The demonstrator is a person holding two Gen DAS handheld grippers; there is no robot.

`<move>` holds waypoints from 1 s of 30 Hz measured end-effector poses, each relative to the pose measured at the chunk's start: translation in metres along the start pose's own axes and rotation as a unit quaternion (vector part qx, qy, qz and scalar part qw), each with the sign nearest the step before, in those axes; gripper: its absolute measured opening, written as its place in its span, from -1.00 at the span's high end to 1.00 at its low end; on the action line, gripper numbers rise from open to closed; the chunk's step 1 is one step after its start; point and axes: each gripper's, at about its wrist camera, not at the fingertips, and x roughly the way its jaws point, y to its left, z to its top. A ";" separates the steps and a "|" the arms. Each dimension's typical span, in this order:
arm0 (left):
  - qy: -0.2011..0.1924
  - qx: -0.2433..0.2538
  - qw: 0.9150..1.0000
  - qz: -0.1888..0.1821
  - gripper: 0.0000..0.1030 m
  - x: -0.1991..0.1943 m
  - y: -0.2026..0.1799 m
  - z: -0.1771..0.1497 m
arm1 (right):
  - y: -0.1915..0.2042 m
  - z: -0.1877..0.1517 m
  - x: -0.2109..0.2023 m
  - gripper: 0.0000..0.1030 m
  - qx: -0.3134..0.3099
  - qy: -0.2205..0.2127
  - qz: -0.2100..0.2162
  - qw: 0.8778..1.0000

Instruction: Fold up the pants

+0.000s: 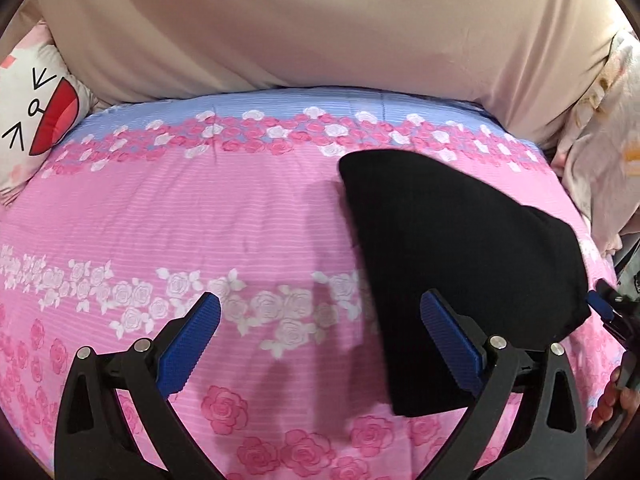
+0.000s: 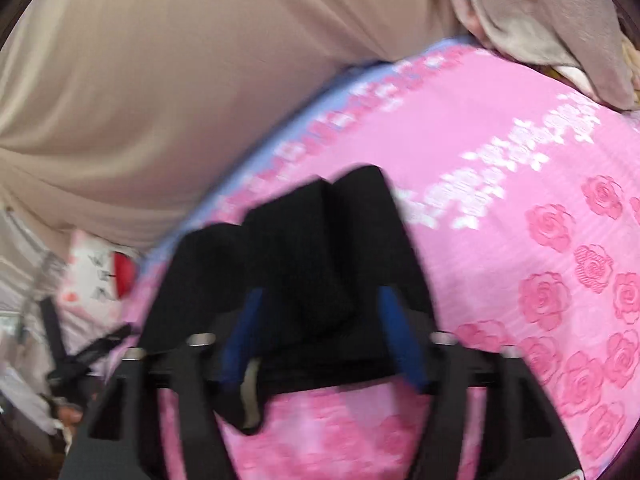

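The black pants point(image 1: 452, 248) lie folded in a compact bundle on the pink floral bedsheet point(image 1: 200, 220), right of centre in the left wrist view. My left gripper point(image 1: 320, 320) is open and empty above the sheet, its right finger over the bundle's near edge. In the blurred right wrist view the pants point(image 2: 304, 248) sit between the blue pads of my right gripper point(image 2: 320, 304), which is shut on the bundle's edge. The right gripper's tip also shows at the far right of the left wrist view point(image 1: 604, 308).
A beige quilt point(image 1: 300, 28) is piled along the far side of the bed. A white cartoon pillow point(image 1: 36, 112) lies at the left. Pale bedding point(image 1: 600, 140) is heaped at the right edge.
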 end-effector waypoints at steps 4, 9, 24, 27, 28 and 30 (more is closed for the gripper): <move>-0.010 0.010 1.000 -0.001 -0.90 -0.004 -0.003 0.002 | 0.012 0.005 0.033 -0.43 -0.036 0.036 -0.055 0.997; -0.003 0.031 0.999 -0.004 -0.90 -0.005 -0.007 0.001 | 0.068 0.015 0.053 0.82 -0.073 0.071 0.036 0.994; 0.001 0.046 0.998 0.039 -0.90 0.005 0.015 0.004 | 0.075 -0.029 0.031 -0.33 -0.114 0.093 -0.033 0.989; 0.031 0.042 0.999 0.010 -0.90 0.024 0.003 0.001 | 0.060 -0.046 0.035 -0.34 -0.088 0.106 -0.038 0.990; 0.037 0.044 0.998 0.004 -0.90 0.027 -0.001 -0.001 | 0.058 -0.048 0.036 -0.34 -0.076 0.106 -0.023 0.991; 0.035 0.056 0.998 0.003 -0.90 0.025 -0.008 -0.004 | 0.058 -0.047 0.038 -0.34 -0.060 0.101 0.006 0.993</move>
